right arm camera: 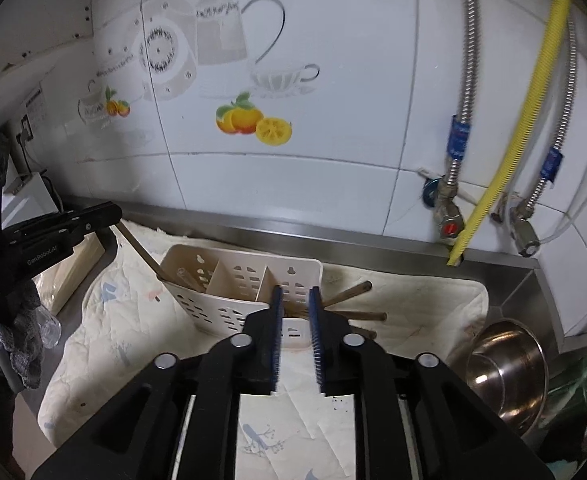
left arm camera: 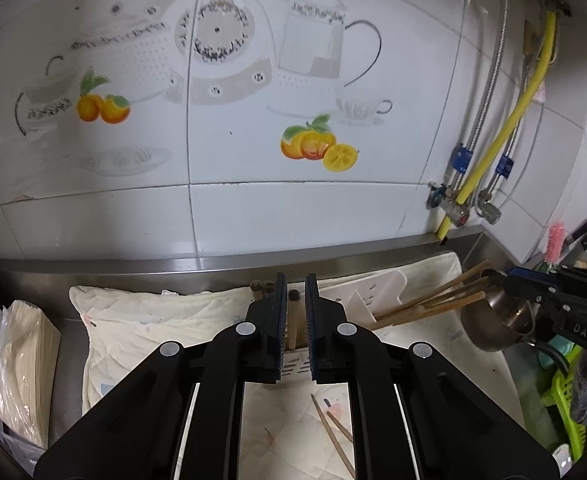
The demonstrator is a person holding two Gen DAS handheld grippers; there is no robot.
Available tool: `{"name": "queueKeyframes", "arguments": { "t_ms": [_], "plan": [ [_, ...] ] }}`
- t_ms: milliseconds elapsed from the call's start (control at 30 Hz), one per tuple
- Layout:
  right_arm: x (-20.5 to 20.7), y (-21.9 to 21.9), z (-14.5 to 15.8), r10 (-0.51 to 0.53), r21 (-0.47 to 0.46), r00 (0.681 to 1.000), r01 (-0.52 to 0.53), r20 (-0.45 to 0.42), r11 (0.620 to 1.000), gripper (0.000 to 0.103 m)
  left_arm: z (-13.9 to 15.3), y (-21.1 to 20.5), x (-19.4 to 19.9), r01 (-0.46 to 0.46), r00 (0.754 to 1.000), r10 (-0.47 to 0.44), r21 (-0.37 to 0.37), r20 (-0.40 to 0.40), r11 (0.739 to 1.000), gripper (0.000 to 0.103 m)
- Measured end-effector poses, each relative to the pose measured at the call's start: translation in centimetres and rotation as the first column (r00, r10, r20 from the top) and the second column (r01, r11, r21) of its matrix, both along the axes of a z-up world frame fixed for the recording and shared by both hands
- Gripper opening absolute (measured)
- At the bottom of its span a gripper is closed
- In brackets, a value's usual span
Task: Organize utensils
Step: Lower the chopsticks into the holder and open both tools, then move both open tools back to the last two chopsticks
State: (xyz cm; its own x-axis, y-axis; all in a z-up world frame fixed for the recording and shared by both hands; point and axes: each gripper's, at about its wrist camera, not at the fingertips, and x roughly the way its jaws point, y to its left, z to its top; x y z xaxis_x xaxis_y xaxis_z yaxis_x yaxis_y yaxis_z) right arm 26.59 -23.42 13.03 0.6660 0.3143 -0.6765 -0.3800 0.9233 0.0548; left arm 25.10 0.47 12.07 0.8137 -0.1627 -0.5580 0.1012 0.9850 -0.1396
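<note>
Cloth-covered steel counter; left gripper (left arm camera: 293,280) clamps chopsticks (left arm camera: 293,324); right gripper (right arm camera: 295,292) narrow, empty, over caddy (right arm camera: 229,300); bowl (right arm camera: 505,372) beside.

steel counter (right arm camera: 509,276) | on it: cream cloth (right arm camera: 413,296), steel bowl (right arm camera: 505,372), paper stack (left arm camera: 25,360)

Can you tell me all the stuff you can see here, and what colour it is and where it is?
utensil holder: one, cream, three compartments, on the cloth
chopsticks: several, brown, sticking out of the holder's right end; two loose on the cloth in front
cloth: one, cream, printed, over the steel counter
bowl: one, steel, right of the cloth
hose: one, yellow, on the tiled wall
left hand-held gripper: black, around a chopstick
right hand-held gripper: black, over the holder
</note>
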Motion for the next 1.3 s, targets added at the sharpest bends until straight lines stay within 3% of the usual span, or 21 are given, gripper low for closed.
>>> {"name": "queueKeyframes", "arguments": {
  "t_ms": [200, 267, 433, 667, 933, 1300],
  "plan": [
    [-4.5, -0.1, 0.1, -0.001, -0.005, 0.995, 0.001, 0.099, 1.000, 0.021, 0.8, 0.2, -3.2, -0.001, 0.999, 0.001, -0.008, 0.045, 1.000, 0.022],
    [-6.2, 0.1, -0.5, 0.012, 0.005, 0.993, -0.013, 0.114, 1.000, 0.022, 0.8, 0.2, -4.5, -0.002, 0.998, 0.003, -0.015, 0.055, 1.000, 0.031],
    [-10.0, 0.8, -3.4, 0.044, 0.003, 0.991, -0.044, 0.128, 0.999, 0.022, 0.2, -0.2, -8.0, 0.006, 0.997, -0.005, -0.006, 0.079, 1.000, 0.041],
    [-14.1, 1.9, -9.6, 0.077, 0.006, 0.995, -0.077, 0.071, 0.997, 0.022, -2.8, -0.6, -11.6, 0.015, 0.998, -0.014, -0.015, 0.066, 1.000, 0.049],
    [-16.4, 1.5, -14.1, 0.064, 0.055, 0.998, -0.064, -0.005, 0.996, 0.025, -6.6, -0.3, -14.0, -0.009, 1.000, 0.009, -0.014, 0.025, 1.000, 0.070],
    [-17.7, 2.2, -20.2, 0.049, 0.064, 0.993, -0.042, -0.103, 0.997, 0.024, -11.3, 0.4, -15.5, -0.061, 0.997, 0.058, -0.039, -0.056, 0.997, 0.073]
  ]
}}
